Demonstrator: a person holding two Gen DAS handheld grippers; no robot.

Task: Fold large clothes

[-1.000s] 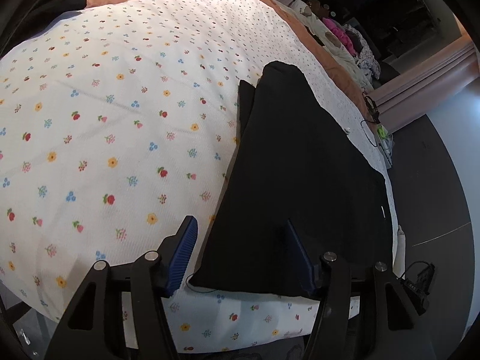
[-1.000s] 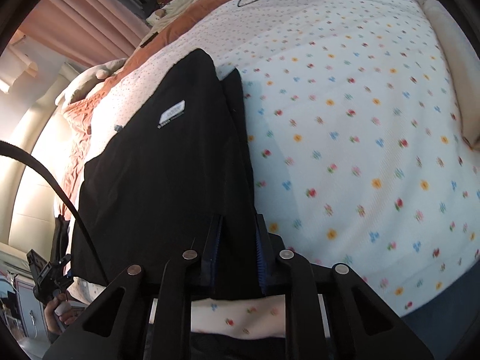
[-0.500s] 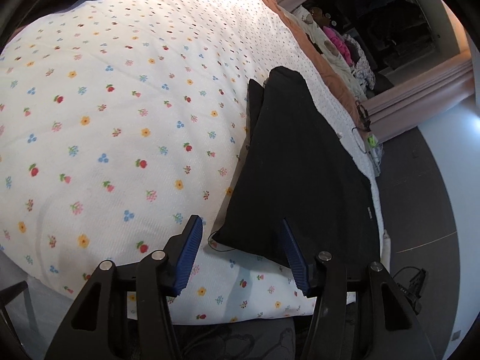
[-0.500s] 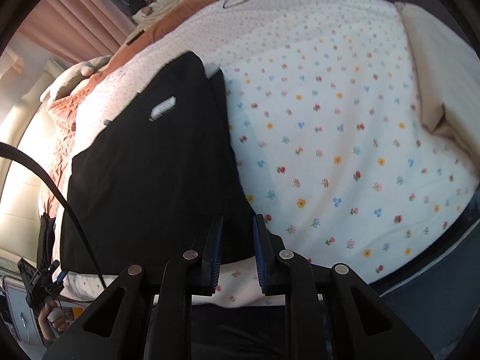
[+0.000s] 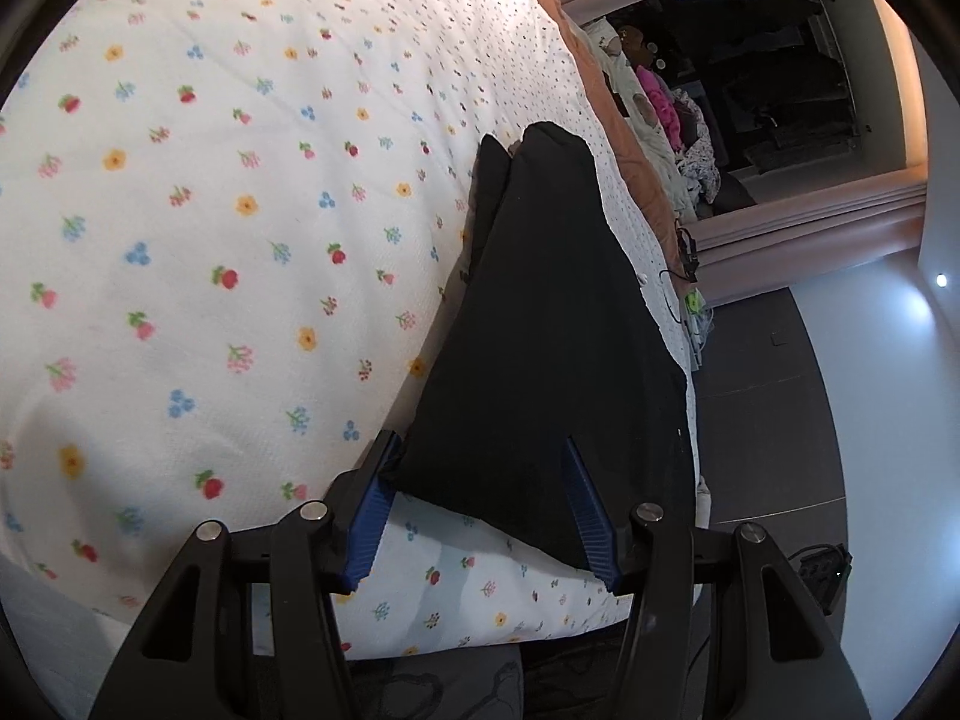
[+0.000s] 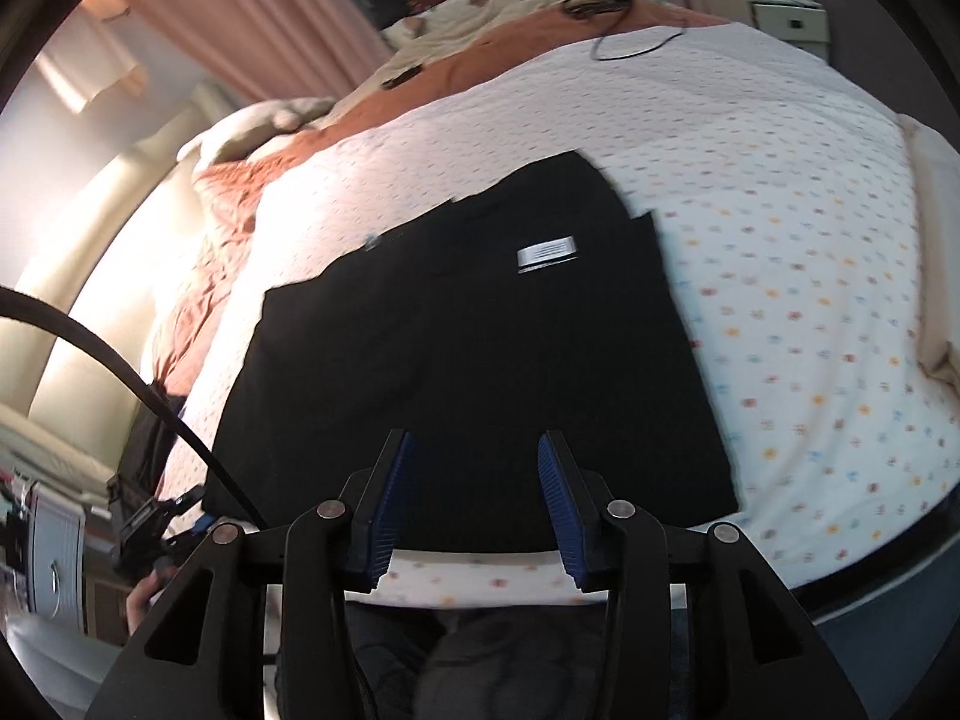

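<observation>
Left wrist view: the left gripper [image 5: 480,507] was held with jaws apart over the near corner of the black garment [image 5: 540,330], which lay folded on the floral bedsheet [image 5: 210,210]; contact could not be determined.

Right wrist view: the right gripper [image 6: 474,501] had just been opening, with jaws apart above the garment's near edge and nothing gripped.

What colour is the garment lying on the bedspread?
Black garment, with a small white label; clearest in the right wrist view.

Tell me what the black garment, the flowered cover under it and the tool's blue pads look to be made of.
Black garment: soft matte knit, probably cotton; it lies limp and bears a white label.
Flowered cover: white woven cloth, seemingly cotton; fine texture, printed flowers, soft creases.
Blue pads: ribbed, probably rubber or plastic; the ridges show.
</observation>
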